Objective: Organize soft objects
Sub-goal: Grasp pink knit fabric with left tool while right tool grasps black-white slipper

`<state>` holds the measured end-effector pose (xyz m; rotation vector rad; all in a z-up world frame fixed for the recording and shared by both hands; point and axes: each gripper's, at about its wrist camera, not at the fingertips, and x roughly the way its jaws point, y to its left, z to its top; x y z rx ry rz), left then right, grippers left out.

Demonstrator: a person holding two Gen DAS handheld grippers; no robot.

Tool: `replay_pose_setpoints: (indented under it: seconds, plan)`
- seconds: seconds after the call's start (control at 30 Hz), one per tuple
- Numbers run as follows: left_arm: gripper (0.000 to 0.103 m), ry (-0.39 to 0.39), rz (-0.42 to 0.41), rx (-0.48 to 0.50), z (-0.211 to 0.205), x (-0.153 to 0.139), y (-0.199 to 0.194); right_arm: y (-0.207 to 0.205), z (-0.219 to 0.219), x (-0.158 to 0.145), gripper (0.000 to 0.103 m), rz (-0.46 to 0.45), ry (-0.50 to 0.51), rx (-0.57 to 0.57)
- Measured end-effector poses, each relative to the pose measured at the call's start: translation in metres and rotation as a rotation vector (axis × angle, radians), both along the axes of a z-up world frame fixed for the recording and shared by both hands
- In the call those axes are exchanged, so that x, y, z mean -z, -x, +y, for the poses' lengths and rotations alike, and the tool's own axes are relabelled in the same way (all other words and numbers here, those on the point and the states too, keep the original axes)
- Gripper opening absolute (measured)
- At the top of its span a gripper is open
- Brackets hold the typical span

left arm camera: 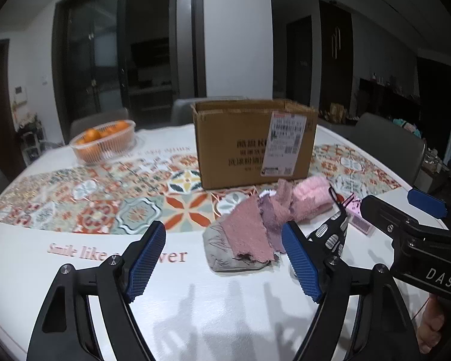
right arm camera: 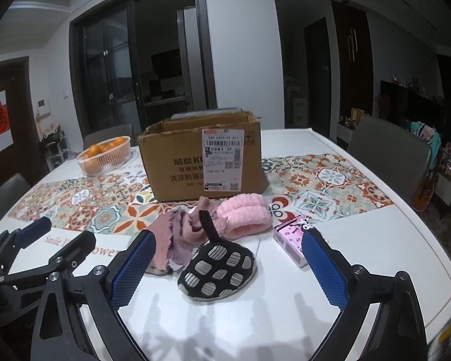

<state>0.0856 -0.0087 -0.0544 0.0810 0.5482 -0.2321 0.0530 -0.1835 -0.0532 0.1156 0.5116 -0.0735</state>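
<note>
A heap of soft things lies in front of an open cardboard box: pink and mauve cloths over a grey cloth, a fluffy pink band, and a black slipper with grey patches. My left gripper is open and empty, just short of the cloths. My right gripper is open and empty, with the slipper between its blue pads.
A clear basket of oranges stands at the back left on the patterned runner. A small pink carton lies right of the heap. Grey chairs ring the table.
</note>
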Motion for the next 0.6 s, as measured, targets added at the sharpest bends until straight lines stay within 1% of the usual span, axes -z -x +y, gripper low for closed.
replay_pose_setpoints:
  seconds: [0.07,0.2,0.27,0.53,0.6]
  plan:
    - [0.076,0.002,0.021,0.021,-0.002,0.007,-0.010,-0.009,-0.002,0.006,0.097,0.022,-0.012,-0.003]
    - [0.072,-0.012,0.047,0.032,-0.007,0.016,-0.024,-0.022,-0.004,0.016,0.093,0.052,-0.015,-0.006]
    - [0.068,-0.006,0.060,0.040,-0.008,0.019,-0.029,-0.028,-0.004,0.021,0.092,0.069,-0.019,-0.011]
    - [0.063,0.027,0.111,0.068,-0.014,0.029,-0.048,-0.046,-0.008,0.035,0.086,0.112,-0.054,-0.034]
    - [0.060,0.031,0.126,0.075,-0.016,0.033,-0.052,-0.049,-0.009,0.037,0.085,0.117,-0.057,-0.031]
